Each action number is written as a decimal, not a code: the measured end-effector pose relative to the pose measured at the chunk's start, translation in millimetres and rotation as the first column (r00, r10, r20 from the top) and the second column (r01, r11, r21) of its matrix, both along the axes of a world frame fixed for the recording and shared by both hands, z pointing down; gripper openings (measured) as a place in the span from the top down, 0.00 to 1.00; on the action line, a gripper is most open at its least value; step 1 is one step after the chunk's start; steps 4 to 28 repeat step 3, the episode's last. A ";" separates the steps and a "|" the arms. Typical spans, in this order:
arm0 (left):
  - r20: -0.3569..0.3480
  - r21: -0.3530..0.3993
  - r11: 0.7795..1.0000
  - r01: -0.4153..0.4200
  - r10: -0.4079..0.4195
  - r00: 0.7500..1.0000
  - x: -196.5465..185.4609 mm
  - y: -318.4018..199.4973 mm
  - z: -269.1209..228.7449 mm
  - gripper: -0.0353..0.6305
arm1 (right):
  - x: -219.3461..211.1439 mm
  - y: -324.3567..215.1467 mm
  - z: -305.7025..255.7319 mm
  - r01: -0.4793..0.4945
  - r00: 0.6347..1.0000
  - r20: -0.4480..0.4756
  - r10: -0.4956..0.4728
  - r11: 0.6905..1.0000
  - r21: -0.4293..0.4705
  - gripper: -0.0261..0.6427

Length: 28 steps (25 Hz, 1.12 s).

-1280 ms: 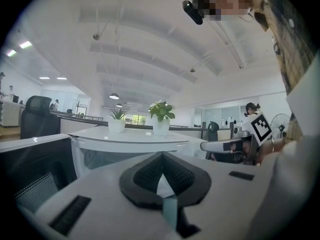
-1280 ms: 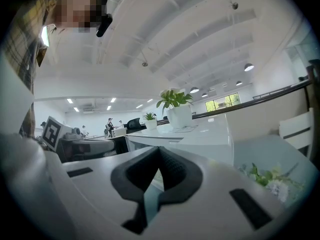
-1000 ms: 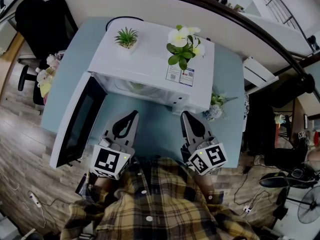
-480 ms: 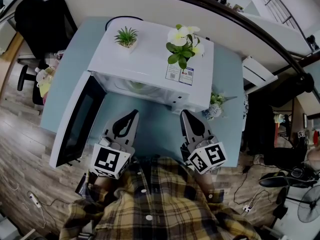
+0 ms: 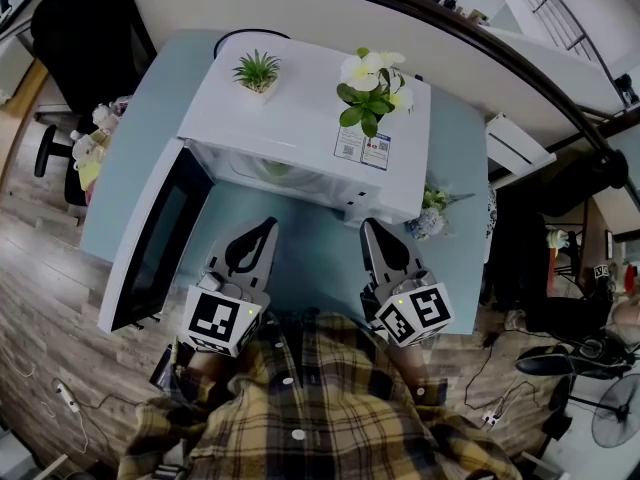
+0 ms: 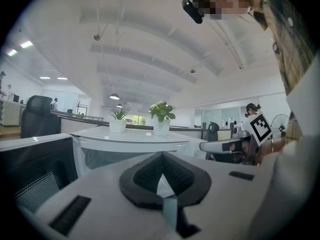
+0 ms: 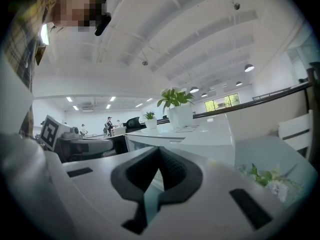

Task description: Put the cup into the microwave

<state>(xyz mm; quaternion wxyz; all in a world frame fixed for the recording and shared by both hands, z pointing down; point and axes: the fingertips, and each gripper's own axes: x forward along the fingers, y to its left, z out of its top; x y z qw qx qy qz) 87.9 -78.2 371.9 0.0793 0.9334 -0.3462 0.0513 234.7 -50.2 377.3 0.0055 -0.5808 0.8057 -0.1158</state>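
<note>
Both tools are parked over the blue counter (image 5: 300,258) in front of the microwave (image 5: 300,118), side by side and well apart. My left tool (image 5: 268,226) is pressed together with nothing in it, and my right tool (image 5: 368,226) is the same deal, tips touching and empty. The microwave door (image 5: 150,238) hangs wide open on the left. I'm pretty sure the cup (image 5: 275,172) is that pale greenish blob inside the cavity, but I can't make out more than that. On top of the microwave sit a small spiky plant (image 5: 256,70) and a white-flowered plant (image 5: 372,86), and a little bouquet (image 5: 430,213) lies on the counter by the right corner
</note>
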 end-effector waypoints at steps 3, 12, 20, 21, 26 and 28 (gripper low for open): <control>0.002 0.000 1.000 0.004 -0.004 1.000 -1.1 -0.8 -0.5 0.96 | 1.9 0.1 0.7 -0.012 1.000 0.007 0.012 1.000 -0.001 0.96; 0.002 0.000 1.000 0.004 -0.004 1.000 -1.1 -0.8 -0.5 0.96 | 1.9 0.1 0.7 -0.012 1.000 0.007 0.012 1.000 -0.001 0.96; 0.002 0.000 1.000 0.004 -0.004 1.000 -1.1 -0.8 -0.5 0.96 | 1.9 0.1 0.7 -0.012 1.000 0.007 0.012 1.000 -0.001 0.96; 0.002 0.000 1.000 0.004 -0.004 1.000 -1.1 -0.8 -0.5 0.96 | 1.9 0.1 0.7 -0.012 1.000 0.007 0.012 1.000 -0.001 0.96; 0.002 0.000 1.000 0.004 -0.004 1.000 -1.1 -0.8 -0.5 0.96 | 1.9 0.1 0.7 -0.012 1.000 0.007 0.012 1.000 -0.001 0.96; 0.002 0.000 1.000 0.004 -0.004 1.000 -1.1 -0.8 -0.5 0.96 | 1.9 0.1 0.7 -0.012 1.000 0.007 0.012 1.000 -0.001 0.96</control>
